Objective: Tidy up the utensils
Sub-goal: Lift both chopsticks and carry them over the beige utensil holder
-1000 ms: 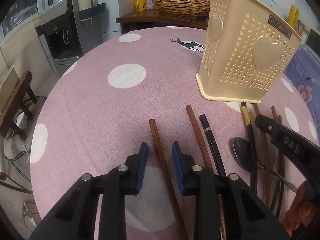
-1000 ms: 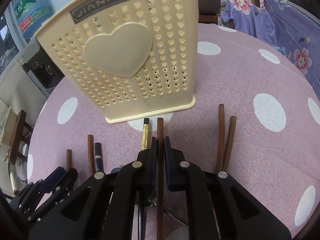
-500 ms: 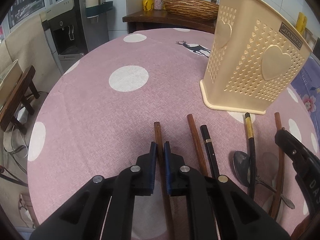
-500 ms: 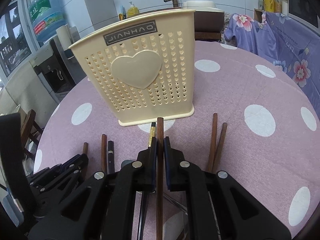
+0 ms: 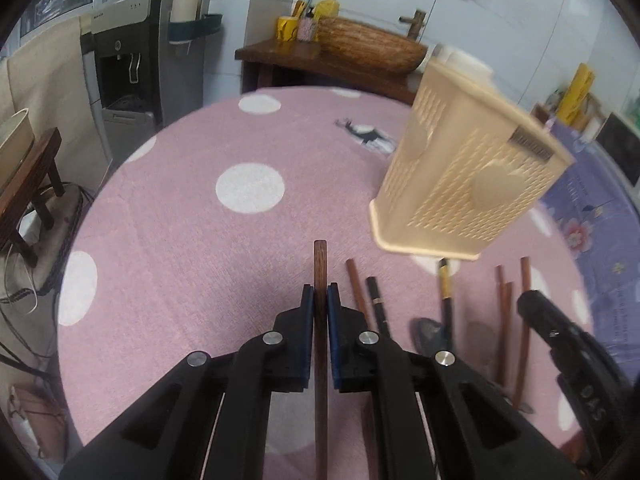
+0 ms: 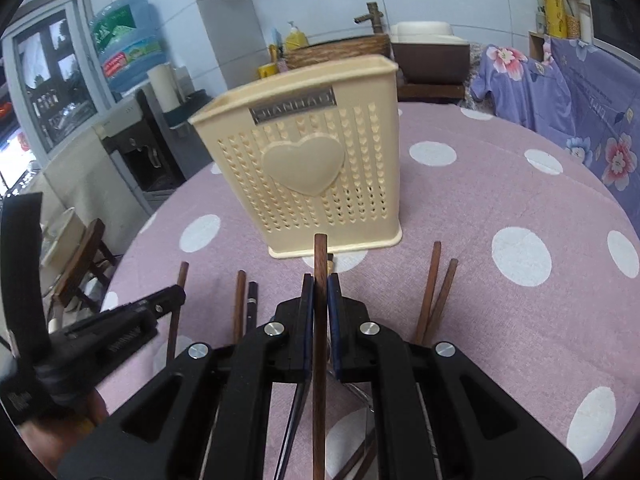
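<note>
In the left wrist view my left gripper [image 5: 320, 294] is shut on a brown wooden chopstick [image 5: 320, 264], whose tip sticks out ahead of the pads, lifted off the pink dotted tablecloth [image 5: 180, 240]. The cream perforated utensil holder [image 5: 460, 184] stands ahead to the right. In the right wrist view my right gripper [image 6: 320, 282] is shut on another brown chopstick [image 6: 320, 254], its tip pointing at the base of the holder [image 6: 312, 176]. The left gripper [image 6: 172, 298] shows at the left there.
Loose on the cloth lie a brown chopstick [image 5: 356, 288], black chopsticks [image 5: 376, 300], a gold-banded one [image 5: 445, 284], a dark spoon [image 5: 430, 332], and a brown pair [image 6: 434, 288]. Beyond the table stand a water dispenser [image 5: 120, 80] and a wooden sideboard [image 5: 320, 56].
My left gripper's jaws closed on the brown chopstick and lifted it off the cloth. The right gripper, shut on its chopstick throughout, rose and drew back from the holder.
</note>
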The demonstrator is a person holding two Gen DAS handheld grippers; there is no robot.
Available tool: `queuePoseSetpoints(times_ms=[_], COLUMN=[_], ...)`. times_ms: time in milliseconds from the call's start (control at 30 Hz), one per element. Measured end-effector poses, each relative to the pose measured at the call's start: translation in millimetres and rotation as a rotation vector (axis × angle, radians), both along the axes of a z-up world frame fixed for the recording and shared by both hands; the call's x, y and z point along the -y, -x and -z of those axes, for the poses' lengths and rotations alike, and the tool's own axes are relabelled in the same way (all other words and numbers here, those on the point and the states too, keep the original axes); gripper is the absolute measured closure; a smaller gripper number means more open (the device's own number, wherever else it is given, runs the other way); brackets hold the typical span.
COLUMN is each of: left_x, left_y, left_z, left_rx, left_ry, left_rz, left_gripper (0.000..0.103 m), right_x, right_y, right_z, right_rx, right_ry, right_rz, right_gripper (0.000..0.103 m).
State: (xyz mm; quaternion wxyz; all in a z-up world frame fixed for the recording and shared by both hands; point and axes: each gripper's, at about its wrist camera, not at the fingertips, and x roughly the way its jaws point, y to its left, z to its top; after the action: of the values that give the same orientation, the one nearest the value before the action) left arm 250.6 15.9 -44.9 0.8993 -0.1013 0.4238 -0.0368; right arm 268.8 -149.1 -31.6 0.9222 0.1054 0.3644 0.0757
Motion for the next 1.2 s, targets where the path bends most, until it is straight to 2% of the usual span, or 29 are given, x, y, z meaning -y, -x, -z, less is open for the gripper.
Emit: queuePoseSetpoints(times_ms=[167, 400, 500, 800, 1000, 1200], left_x=[-13, -24, -26, -31, -35, -32], left_y=[22, 45, 48, 49, 49, 45], left_z=[-48, -94, -100, -102, -110, -125], left_rx=[0.121, 0.255, 0.284, 0.297, 0.322, 0.339], left_ry=[0.045, 0.035, 0.028, 0.031, 0.03, 0.046], left_rz=[0.02, 0.022, 0.016, 0.012, 0.012, 0.036], left_gripper=[0.095, 0.095, 0.095, 0.095, 0.095, 0.095], right_x=[14, 37, 46, 51, 59, 65], right_y=[21, 46, 51, 60, 67, 60], right_z=[-36, -77, -86, -99, -112, -128], right_rx=[0.104, 0.199, 0.203, 0.217, 0.218, 0.242], right_ry=[-0.015, -0.009, -0.036, 0.0, -0.016, -0.038], right_rz=[-0.038, -0.058, -0.061, -0.072, -0.097, -0.092], right_gripper=[0.095, 0.095, 0.095, 0.095, 0.095, 0.095])
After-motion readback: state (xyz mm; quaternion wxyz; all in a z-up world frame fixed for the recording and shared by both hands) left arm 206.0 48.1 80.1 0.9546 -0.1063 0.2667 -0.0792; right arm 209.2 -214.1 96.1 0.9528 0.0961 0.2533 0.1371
